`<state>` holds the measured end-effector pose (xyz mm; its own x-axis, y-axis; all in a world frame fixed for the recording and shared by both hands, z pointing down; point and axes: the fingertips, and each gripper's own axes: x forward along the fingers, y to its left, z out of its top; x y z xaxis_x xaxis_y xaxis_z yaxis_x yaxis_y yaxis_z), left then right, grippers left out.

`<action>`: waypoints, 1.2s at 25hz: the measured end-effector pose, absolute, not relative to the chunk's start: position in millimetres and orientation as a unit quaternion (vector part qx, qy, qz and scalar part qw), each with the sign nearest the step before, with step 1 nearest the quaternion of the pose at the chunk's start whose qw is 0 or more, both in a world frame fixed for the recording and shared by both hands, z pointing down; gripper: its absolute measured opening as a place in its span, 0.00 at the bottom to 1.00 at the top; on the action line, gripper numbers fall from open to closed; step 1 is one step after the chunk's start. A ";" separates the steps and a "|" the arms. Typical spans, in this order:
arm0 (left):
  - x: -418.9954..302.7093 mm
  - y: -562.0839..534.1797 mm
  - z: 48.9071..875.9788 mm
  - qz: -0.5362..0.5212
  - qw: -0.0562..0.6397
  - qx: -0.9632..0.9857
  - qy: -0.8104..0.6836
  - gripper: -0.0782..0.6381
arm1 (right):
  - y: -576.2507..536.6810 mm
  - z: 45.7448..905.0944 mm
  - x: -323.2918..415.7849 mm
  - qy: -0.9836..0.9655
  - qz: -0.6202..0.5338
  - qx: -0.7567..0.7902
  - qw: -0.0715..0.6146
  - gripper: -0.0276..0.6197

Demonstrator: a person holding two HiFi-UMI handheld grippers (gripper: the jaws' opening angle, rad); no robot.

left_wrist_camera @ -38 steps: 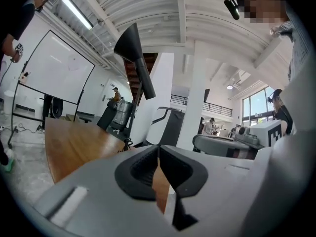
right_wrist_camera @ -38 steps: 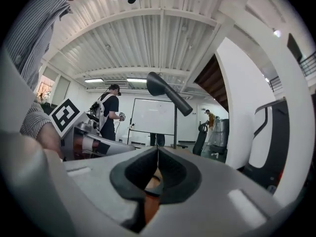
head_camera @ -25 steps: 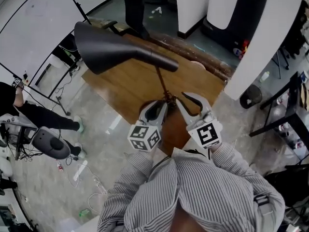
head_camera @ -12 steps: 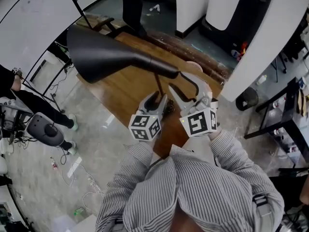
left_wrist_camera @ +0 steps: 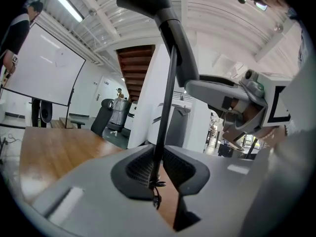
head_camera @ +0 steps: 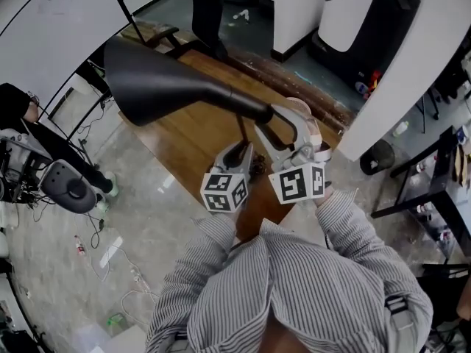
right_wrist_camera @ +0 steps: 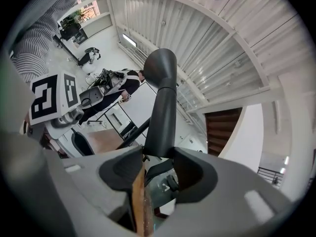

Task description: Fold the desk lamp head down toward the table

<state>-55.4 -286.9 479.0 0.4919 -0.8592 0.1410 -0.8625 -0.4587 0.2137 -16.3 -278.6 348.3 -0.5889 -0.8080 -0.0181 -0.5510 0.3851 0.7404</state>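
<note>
at the far left, off the desk, a person in dark clothes (head_camera: 20,107) stands on the grey floor (head_camera: 140,219). the black lamp head (head_camera: 162,87) lies close to level. its wide mouth reaches out past the left corner of the wooden desk (head_camera: 195,134), and its narrow neck (right_wrist_camera: 160,117) runs right, over the desk's middle. under the neck's end the thin lamp stem (head_camera: 243,132) drops toward the near corner of the desk, where the grippers hide the base. the left gripper (head_camera: 243,150) points at that stem low down. its jaws are closing and stand narrow, and its own view shows the stem upright between the pads with both pads against it. just to its right and higher, the right gripper (head_camera: 274,121) stands very wide, one jaw on each side of the neck's end. its own view shows the neck filling the gap between the jaw tips, though i cannot tell whether the pads press on it. both marker cubes sit over the desk's near corner, above the person's striped sleeves (head_camera: 346,223).
</note>
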 end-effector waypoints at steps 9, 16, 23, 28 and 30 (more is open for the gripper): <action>-56.6 -288.0 479.9 0.023 0.092 0.845 -0.526 0.18 | -279.1 347.5 -17.1 -0.821 -0.371 0.390 0.194 0.34; -57.5 -287.4 479.5 0.023 0.096 0.838 -0.536 0.18 | -280.1 337.3 -9.0 -0.800 -0.417 0.352 0.248 0.34; -56.5 -287.7 479.6 0.025 0.095 0.838 -0.536 0.18 | -280.5 329.7 -2.7 -0.784 -0.451 0.310 0.294 0.33; -54.0 -287.9 479.9 0.025 0.095 0.839 -0.535 0.18 | -281.9 321.4 4.3 -0.765 -0.482 0.285 0.319 0.33; -54.5 -287.9 480.4 0.026 0.093 0.839 -0.535 0.18 | -282.3 318.0 4.9 -0.754 -0.495 0.274 0.333 0.33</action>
